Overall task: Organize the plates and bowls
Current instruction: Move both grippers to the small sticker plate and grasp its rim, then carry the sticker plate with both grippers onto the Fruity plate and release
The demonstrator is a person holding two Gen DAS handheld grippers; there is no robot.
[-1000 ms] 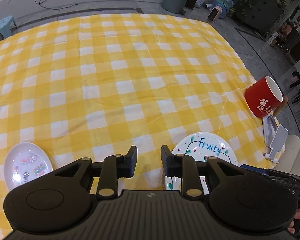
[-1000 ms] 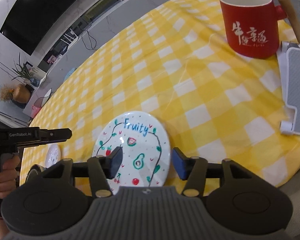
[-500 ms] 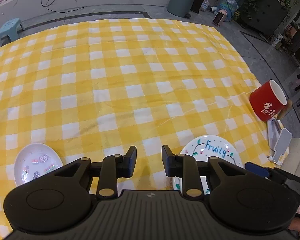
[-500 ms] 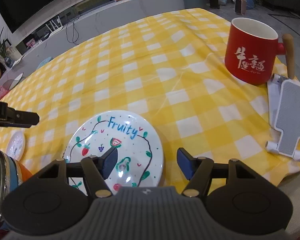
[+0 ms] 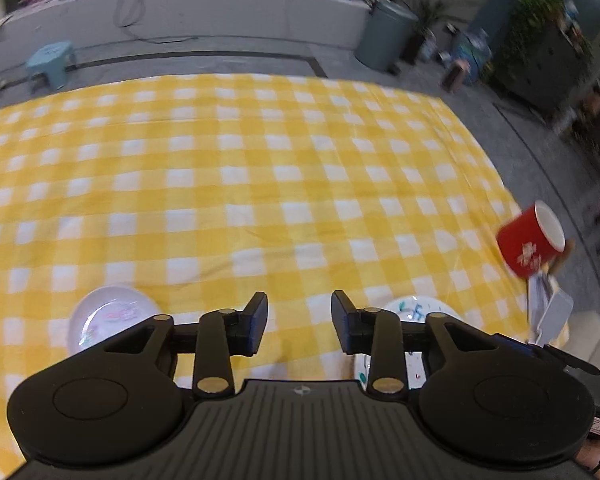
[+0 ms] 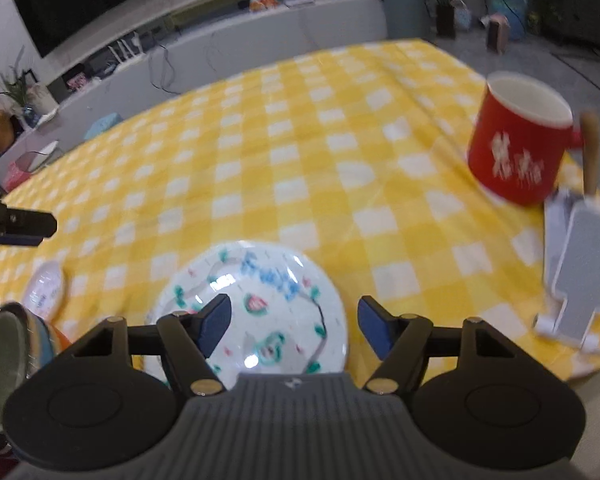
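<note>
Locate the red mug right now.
The red mug stands upright at the far right of the checked tablecloth in the right wrist view, just behind the grey phone stand and beyond the fruit plate.

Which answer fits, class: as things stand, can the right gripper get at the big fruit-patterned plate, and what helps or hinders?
Probably yes. The right gripper is open, and the fruit-patterned plate lies flat on the checked cloth just beyond it, with nothing between. The red mug stands well off to the side.
</note>
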